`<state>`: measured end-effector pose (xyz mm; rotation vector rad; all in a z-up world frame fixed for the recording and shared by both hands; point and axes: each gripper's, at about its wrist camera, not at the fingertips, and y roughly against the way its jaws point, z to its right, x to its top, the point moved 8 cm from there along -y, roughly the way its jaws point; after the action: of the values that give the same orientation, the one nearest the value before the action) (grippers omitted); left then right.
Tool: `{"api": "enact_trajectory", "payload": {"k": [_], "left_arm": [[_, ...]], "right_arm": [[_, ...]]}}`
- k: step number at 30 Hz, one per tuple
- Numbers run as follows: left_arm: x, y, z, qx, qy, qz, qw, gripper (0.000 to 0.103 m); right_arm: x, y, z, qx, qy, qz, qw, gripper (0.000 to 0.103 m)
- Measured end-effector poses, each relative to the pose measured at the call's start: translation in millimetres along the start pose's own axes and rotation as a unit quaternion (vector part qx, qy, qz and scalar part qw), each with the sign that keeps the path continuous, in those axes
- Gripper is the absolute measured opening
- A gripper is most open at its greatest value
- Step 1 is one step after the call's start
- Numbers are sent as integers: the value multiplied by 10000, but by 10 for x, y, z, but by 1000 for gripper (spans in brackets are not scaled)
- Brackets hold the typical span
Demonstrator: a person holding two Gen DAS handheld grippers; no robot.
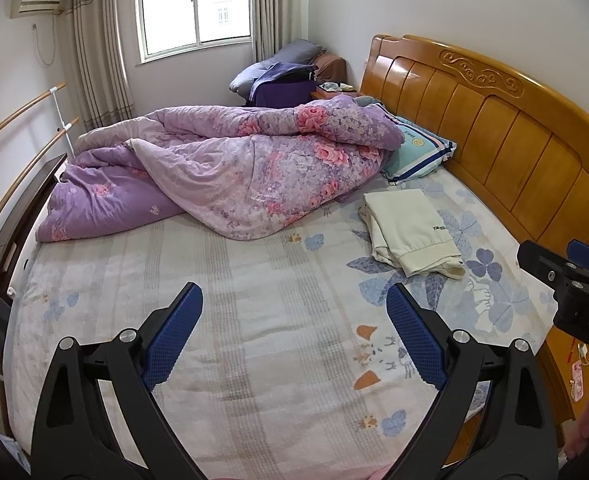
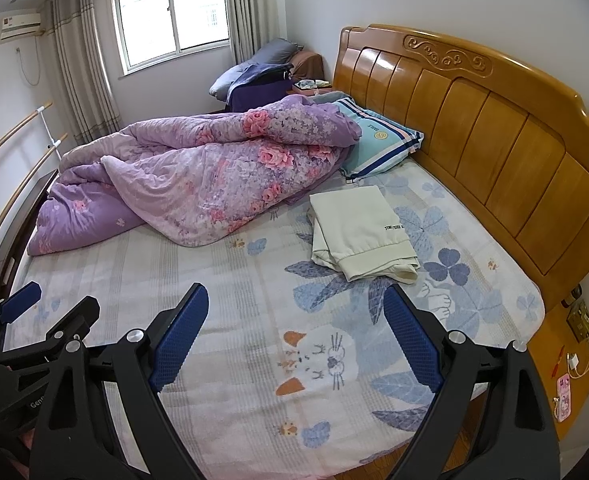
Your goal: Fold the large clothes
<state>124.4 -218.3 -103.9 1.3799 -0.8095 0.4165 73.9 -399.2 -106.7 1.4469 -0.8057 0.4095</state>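
Both claws hang over the near edge of the bed, holding nothing, likely because no fold is in hand. The left claw has its fingers spread wide, and so does the right claw. The cream garment lies folded flat on the sheet, ahead of the right claw and slightly to its right, well apart from both. The purple quilt sits bunched further ahead, leaving the near sheet free.

Cream garment, purple floral quilt
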Motion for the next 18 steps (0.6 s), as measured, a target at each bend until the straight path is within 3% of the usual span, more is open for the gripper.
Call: {"api": "enact_trajectory", "payload": {"k": [18], "left_arm": [[57, -54, 111, -120, -179, -8, 9998, 94]], "right_arm": [[-5, 12, -6, -29, -18, -9, 10000, 86]]}}
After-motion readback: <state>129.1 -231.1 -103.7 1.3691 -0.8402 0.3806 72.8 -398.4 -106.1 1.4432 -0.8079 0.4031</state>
